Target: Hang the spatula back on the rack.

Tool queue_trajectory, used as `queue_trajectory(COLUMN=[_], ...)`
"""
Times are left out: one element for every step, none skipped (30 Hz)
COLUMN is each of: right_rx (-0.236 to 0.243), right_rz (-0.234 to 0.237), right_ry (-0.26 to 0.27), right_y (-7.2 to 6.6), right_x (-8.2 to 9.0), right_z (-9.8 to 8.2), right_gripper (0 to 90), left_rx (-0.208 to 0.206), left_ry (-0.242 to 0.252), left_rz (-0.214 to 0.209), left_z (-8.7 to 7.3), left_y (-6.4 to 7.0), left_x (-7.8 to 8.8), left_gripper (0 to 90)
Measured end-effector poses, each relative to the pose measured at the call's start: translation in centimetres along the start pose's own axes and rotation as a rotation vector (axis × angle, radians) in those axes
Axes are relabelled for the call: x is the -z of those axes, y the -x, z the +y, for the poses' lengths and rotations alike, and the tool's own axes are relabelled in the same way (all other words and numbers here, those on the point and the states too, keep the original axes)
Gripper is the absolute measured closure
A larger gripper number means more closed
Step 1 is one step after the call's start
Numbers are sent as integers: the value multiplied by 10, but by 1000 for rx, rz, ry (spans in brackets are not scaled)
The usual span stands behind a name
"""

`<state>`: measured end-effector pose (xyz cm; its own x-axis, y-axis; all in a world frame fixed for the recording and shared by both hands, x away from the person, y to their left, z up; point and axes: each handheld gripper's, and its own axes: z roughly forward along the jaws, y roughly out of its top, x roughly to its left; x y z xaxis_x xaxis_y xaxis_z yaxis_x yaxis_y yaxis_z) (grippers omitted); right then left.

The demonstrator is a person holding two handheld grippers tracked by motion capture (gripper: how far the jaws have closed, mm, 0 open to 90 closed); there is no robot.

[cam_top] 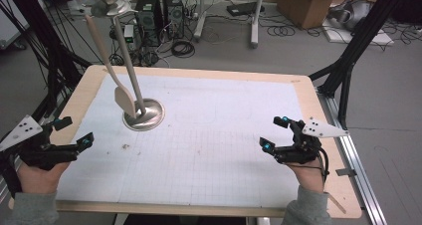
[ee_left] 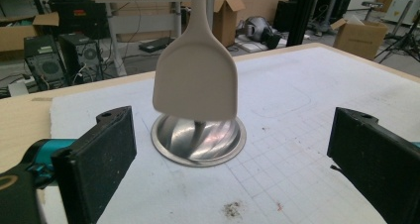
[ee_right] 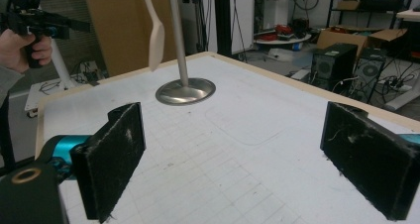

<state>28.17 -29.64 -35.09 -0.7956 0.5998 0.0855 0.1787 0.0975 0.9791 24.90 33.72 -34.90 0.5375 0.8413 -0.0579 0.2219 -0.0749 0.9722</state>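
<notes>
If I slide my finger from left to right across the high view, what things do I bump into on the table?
Left claw → spatula → round metal stand base → right claw.

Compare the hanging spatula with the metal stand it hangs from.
The spatula is matte cream with a flat, broad blade; the stand is shiny metal with a thin pole and round base. The spatula hangs clear of the mat; the stand rests on it. Both are long and slender, and neither is touched by a gripper.
</notes>
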Motion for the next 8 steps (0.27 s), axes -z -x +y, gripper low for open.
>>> queue_trajectory(right_rx=[-2, -7, -7, -7, 1, -2, -2, -4], right_rz=[-1, -6, -6, -6, -9, -7, -6, -5], right_ry=[0, 1, 1, 2, 10, 13, 16, 19], right_y=[0, 0, 0, 0, 0, -1, -1, -1], right_x=[0, 0, 0, 0, 0, 0, 0, 0], right_z=[0, 0, 0, 0, 0, 1, 1, 1], right_gripper=[89, 89, 89, 89, 90, 90, 89, 90], left_rx=[1, 4, 4, 2, 2, 4, 4, -1], left_ry=[-1, -2, 0, 1, 0, 2, 6, 0], left_rz=[-1, -2, -3, -4, -2, -1, 0, 2], left_z=[0, 0, 0, 1, 1, 1, 1, 1], left_y=[0, 0, 0, 1, 1, 1, 2, 2], left_x=[0, 0, 0, 0, 0, 0, 0, 0], left_gripper=[53, 53, 53, 54, 54, 54, 54, 53])
